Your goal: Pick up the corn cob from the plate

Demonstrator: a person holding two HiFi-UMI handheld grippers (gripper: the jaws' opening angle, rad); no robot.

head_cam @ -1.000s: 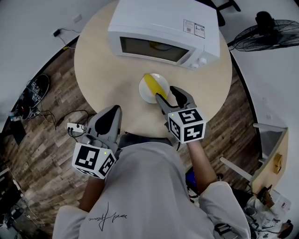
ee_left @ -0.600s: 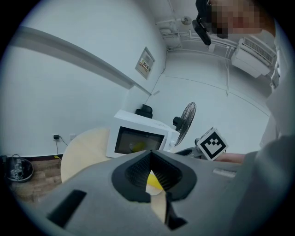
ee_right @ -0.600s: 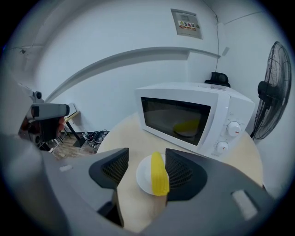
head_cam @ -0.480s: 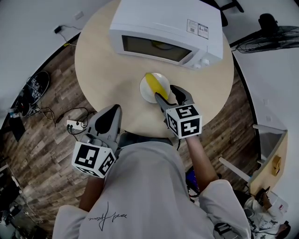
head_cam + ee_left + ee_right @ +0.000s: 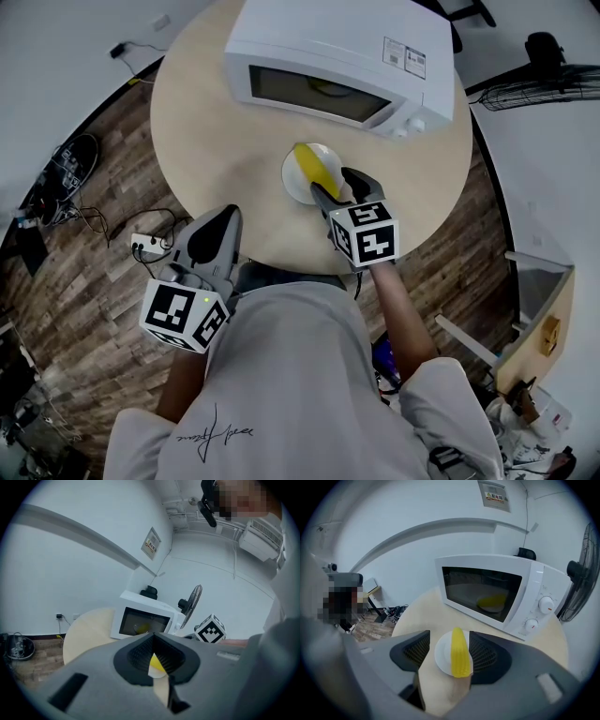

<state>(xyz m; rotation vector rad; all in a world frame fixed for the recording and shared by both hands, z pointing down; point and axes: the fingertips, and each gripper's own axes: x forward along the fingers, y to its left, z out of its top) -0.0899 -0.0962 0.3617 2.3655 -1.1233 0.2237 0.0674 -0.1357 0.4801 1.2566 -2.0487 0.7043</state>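
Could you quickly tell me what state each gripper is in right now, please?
Left gripper: closed, holding nothing.
Right gripper: open, its jaws have just been opening; the corn cob lies between them, not gripped.

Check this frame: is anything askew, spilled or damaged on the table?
Nothing is spilled or damaged. The corn cob lies across the white plate, and its near end seems to overhang the rim slightly.

plate (image 5: 296, 176): near rim hidden by right tool (image 5: 335, 186) | microwave (image 5: 497, 592) contents: dim yellow, unidentifiable | fan (image 5: 586, 573): edge-cropped
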